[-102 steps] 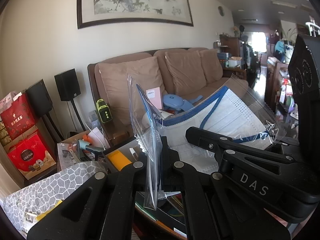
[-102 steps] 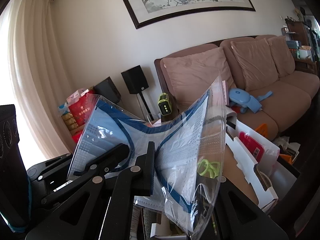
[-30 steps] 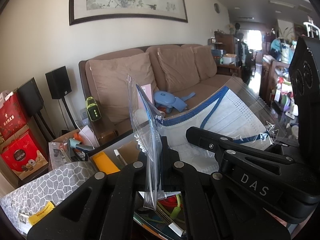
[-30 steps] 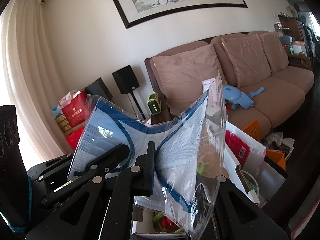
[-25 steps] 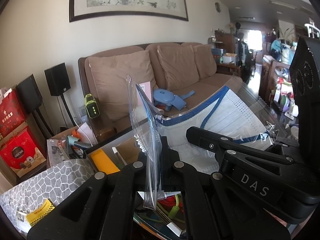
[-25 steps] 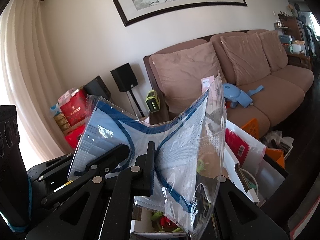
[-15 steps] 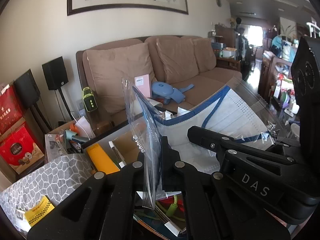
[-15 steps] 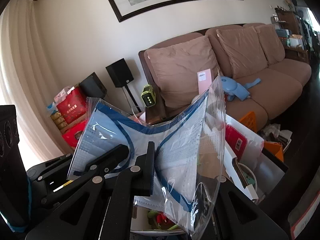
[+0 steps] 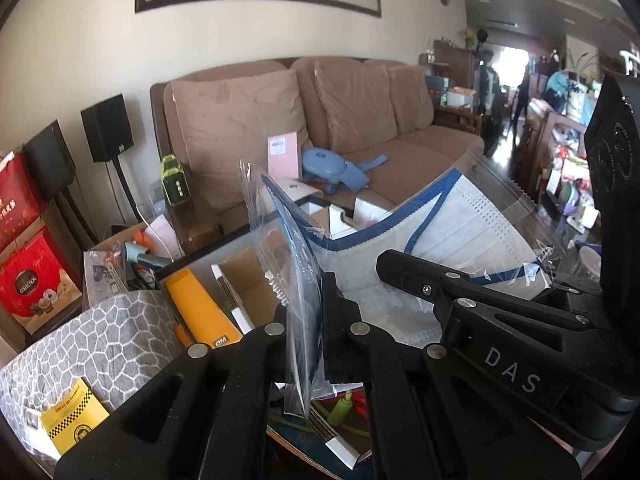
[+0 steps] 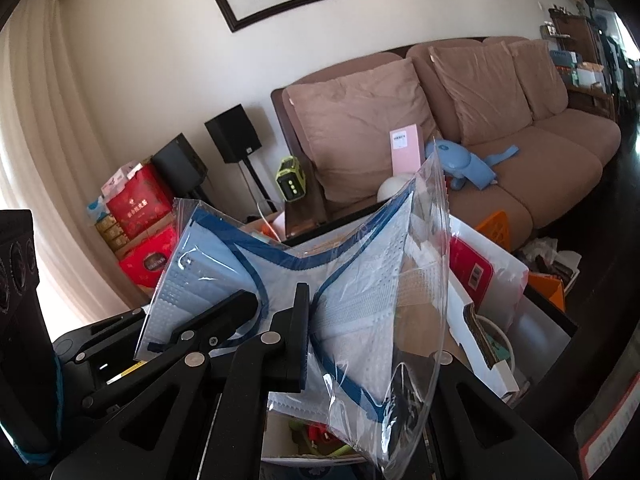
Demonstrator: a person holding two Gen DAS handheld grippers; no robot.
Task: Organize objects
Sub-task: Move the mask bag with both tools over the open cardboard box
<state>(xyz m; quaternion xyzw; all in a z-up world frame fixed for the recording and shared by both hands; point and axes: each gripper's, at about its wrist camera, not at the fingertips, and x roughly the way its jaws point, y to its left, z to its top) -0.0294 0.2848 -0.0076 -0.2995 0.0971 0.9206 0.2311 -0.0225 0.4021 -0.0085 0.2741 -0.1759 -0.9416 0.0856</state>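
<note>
Carrying one bagged stack of masks between my two tools, above the clutter.

My left tool (image 9: 316,312) pinches the clear bag of masks (image 9: 448,232) at one edge, and my right tool (image 10: 320,320) pinches its other end, so the bag hangs aloft between them. Next, I judge, I need a free spot to lower it into, perhaps the open box (image 9: 248,276) at 10 o'clock. Count: two tools, one bag, two black speakers (image 9: 106,128).

Face masks (image 9: 476,236) white with blue edging, in a clear plastic bag (image 10: 424,304). Sofa (image 9: 360,120) tan-brown. Fabric box (image 9: 100,344) grey with white cobble pattern; hand-held grippers black.
</note>
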